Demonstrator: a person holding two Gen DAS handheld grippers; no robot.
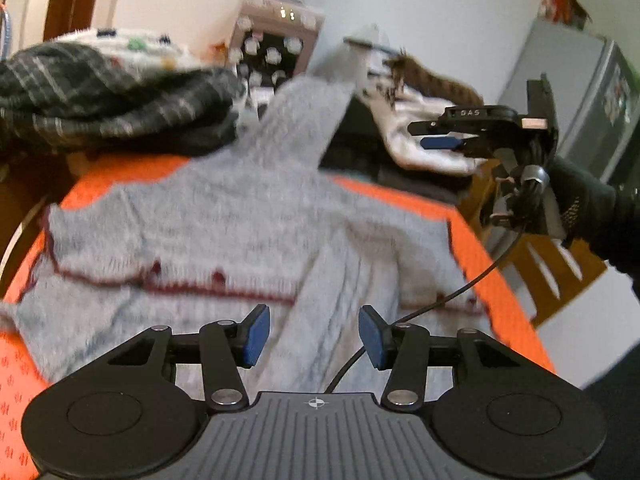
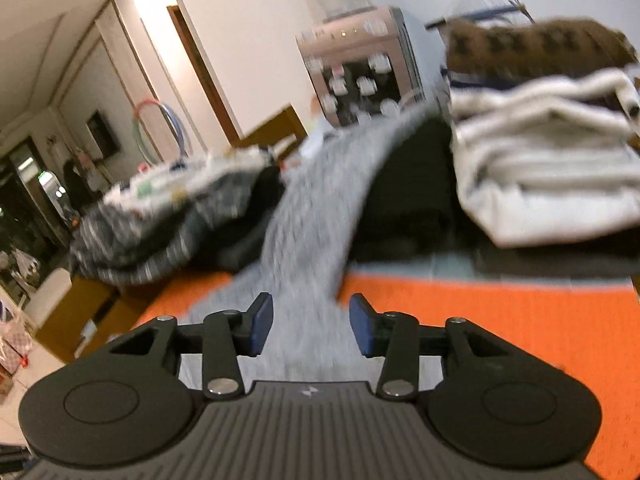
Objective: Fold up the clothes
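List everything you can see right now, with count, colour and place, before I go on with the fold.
Grey sweater: one, grey with dark red trim, spread on the orange surface, one sleeve stretched away toward the far clothes.
Orange table cover: one, orange, under the sweater.
Plaid garment pile: one, dark grey check, far left, a white patterned piece on top.
White folded stack: one, white, far right, a brown item on top.
Water dispenser: one, pale, by the back wall.
Fridge: one, grey, far right.
Left gripper: open, above the sweater.
Right gripper: open, over the sleeve.
Gloved hand: black, holding the right gripper.
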